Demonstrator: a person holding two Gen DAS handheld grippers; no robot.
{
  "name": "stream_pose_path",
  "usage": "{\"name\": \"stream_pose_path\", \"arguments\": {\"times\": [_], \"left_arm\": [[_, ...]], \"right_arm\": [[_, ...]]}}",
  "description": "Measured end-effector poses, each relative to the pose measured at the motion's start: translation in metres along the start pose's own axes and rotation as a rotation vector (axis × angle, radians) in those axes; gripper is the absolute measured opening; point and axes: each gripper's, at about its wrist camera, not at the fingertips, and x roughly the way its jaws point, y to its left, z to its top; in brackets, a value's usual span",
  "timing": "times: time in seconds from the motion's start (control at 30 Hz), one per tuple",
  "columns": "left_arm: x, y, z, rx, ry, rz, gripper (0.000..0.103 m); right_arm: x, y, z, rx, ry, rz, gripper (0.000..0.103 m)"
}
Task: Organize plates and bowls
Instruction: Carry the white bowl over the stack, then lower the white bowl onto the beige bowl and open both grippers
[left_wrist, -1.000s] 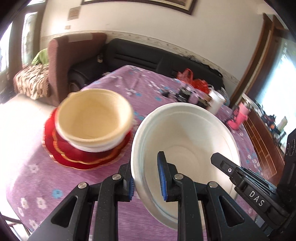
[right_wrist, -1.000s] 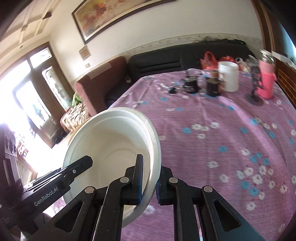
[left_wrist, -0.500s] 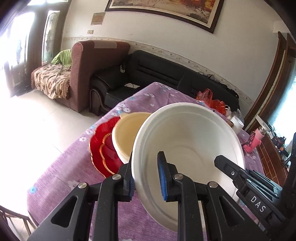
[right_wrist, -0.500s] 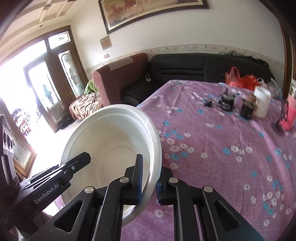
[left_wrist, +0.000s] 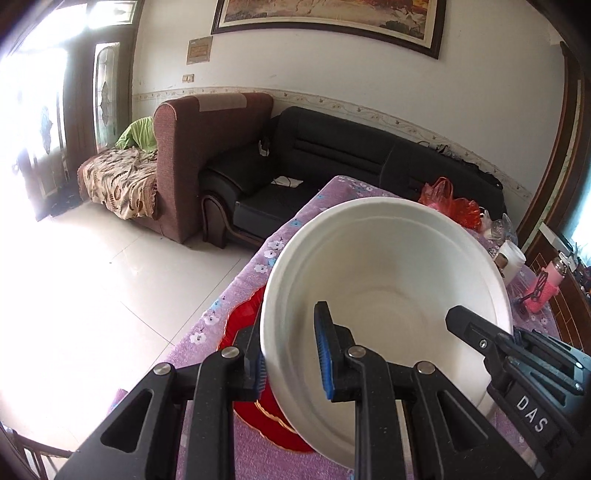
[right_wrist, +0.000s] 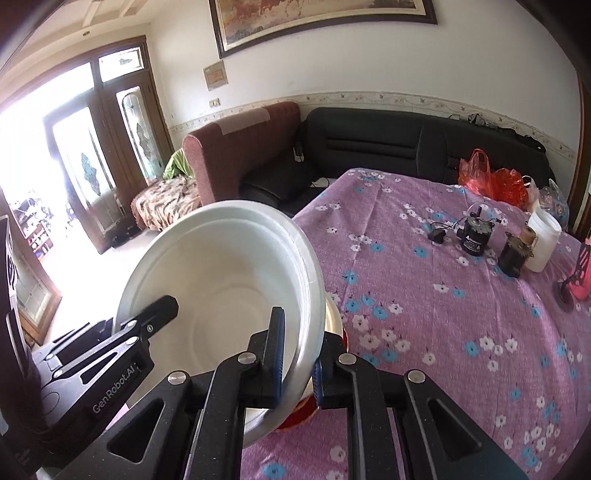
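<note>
Left claw clamped on left rim of large white plastic bowl; right claw clamped on opposite rim. Bowl held tilted above red scalloped plate at edge of purple floral-cloth table.

One white bowl, one red plate, two hand-held grippers.

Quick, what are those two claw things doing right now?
Left gripper: closed on the white bowl's rim.
Right gripper: closed on the same bowl's opposite rim.
</note>
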Motion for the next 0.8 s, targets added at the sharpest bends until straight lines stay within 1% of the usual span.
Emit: {"name": "stream_pose_path", "arguments": {"times": [0.23,0.4,0.57,0.8], "left_arm": [[0.03,0.004,0.005,0.022,0.037,0.035,0.021],[0.042,0.0,0.002,0.039,0.047,0.062,0.021],[0.05,-0.002,0.0,0.058,0.047,0.099,0.021],[0.05,0.0,-0.001,0.067,0.034,0.116,0.024]], "right_arm": [[0.04,-0.005,0.0,0.034,0.073,0.003,0.015],[0.059,-0.011,-0.004,0.041,0.103,-0.001,0.016],[0.069,-0.012,-0.007,0.041,0.117,-0.001,0.016],[0.079,-0.013,-0.011,0.033,0.121,-0.013,0.016]]}}
